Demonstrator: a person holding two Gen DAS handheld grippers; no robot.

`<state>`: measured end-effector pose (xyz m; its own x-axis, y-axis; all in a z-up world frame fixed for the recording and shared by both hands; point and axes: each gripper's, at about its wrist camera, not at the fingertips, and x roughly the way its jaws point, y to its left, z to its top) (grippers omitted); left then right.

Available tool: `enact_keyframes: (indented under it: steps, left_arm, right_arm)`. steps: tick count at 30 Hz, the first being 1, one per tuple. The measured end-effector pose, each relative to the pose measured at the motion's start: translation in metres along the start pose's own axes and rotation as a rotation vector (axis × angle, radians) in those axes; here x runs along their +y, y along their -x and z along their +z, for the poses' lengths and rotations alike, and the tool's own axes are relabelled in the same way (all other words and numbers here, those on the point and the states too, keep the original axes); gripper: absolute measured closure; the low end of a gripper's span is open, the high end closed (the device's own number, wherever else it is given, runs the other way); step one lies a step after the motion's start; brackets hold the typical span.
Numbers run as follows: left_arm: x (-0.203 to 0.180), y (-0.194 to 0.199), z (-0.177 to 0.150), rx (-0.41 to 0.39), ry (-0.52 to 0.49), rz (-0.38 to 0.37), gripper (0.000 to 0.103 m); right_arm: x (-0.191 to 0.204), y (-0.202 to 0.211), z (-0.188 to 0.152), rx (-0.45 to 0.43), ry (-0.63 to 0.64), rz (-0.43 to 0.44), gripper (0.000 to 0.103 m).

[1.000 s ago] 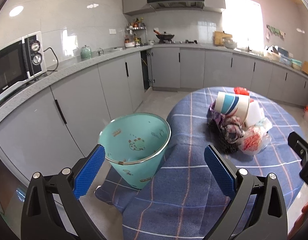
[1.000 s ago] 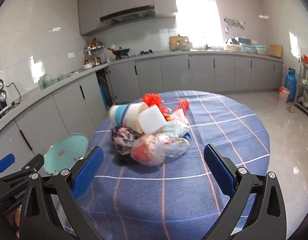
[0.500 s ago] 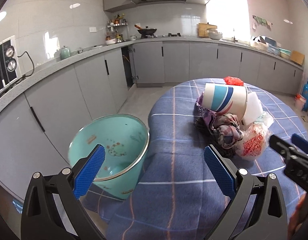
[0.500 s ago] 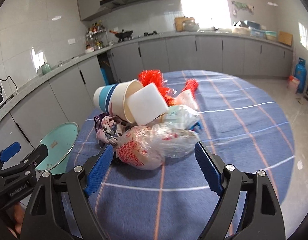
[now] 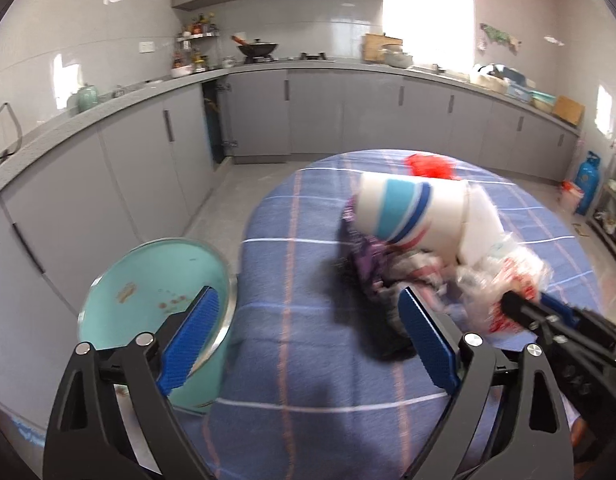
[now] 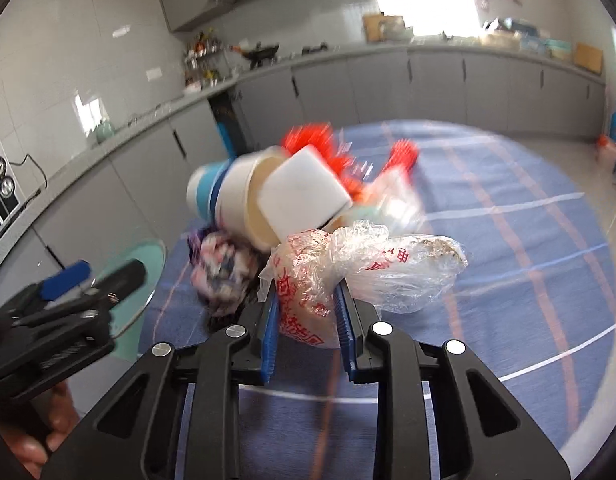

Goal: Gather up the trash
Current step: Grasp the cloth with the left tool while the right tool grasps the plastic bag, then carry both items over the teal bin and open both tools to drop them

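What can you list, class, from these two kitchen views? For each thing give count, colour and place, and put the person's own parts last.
Table: one, round, blue checked cloth.
Bin: one, teal, on the floor at the table's edge.
Paper cup: one, white with blue stripes, on its side atop the pile.
White block: one, at the cup's mouth.
Plastic bag: one, clear with red print, front of the pile.
Crumpled cloth: one, purple and white, under the cup.
Red wrapper: red, behind the pile; count unclear.
Wok: one, black, on the stove.
Gas cylinder: one, blue, far corner.
Left hand-held gripper: black, blue pads, closing, nothing between them.
Right hand-held gripper: closing on the plastic bag.
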<state>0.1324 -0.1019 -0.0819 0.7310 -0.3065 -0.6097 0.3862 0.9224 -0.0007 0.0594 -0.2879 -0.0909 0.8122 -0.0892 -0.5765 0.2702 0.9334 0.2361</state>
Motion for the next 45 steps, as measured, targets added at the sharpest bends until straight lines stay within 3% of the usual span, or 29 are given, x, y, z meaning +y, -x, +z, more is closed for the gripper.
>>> enact_keyframes:
  steps: [6, 8, 11, 12, 16, 18, 29, 36, 42, 45]
  left_arm:
    - [-0.033, -0.016, 0.006, 0.014, -0.031, -0.059, 0.017]
    - [-0.044, -0.024, 0.008, 0.016, -0.05, -0.071, 0.027]
    - [-0.054, -0.041, 0.009, 0.043, -0.048, -0.077, 0.031]
    - [-0.055, -0.047, 0.008, 0.063, -0.052, -0.068, 0.035]
    - [-0.053, -0.063, 0.001, 0.117, -0.052, -0.098, 0.07]
    - [-0.047, -0.06, 0.001, 0.108, -0.036, -0.12, 0.074]
    - [-0.006, 0.024, 0.011, -0.07, -0.01, -0.208, 0.077]
    - [0.02, 0.045, 0.026, -0.127, 0.068, -0.253, 0.076]
    - [0.054, 0.06, 0.038, -0.18, 0.152, -0.194, 0.076]
    - [0.072, 0.068, 0.04, -0.207, 0.156, -0.091, 0.076]
  right_arm:
    - [-0.021, 0.015, 0.013, -0.067, -0.022, -0.06, 0.076]
    - [-0.026, 0.013, 0.01, -0.052, -0.043, -0.059, 0.076]
    - [-0.034, 0.008, 0.007, -0.03, -0.073, -0.055, 0.075]
    - [-0.035, 0.008, 0.007, -0.028, -0.078, -0.054, 0.075]
    - [-0.037, 0.012, 0.008, -0.04, -0.084, -0.057, 0.075]
    - [-0.037, 0.016, 0.01, -0.051, -0.094, -0.056, 0.075]
    - [-0.024, 0.035, 0.016, -0.133, -0.087, -0.078, 0.075]
    - [-0.012, 0.038, 0.022, -0.155, -0.064, -0.089, 0.075]
    - [0.009, 0.044, 0.037, -0.2, -0.017, -0.051, 0.075]
    - [0.033, 0.043, 0.043, -0.212, 0.028, 0.0, 0.075]
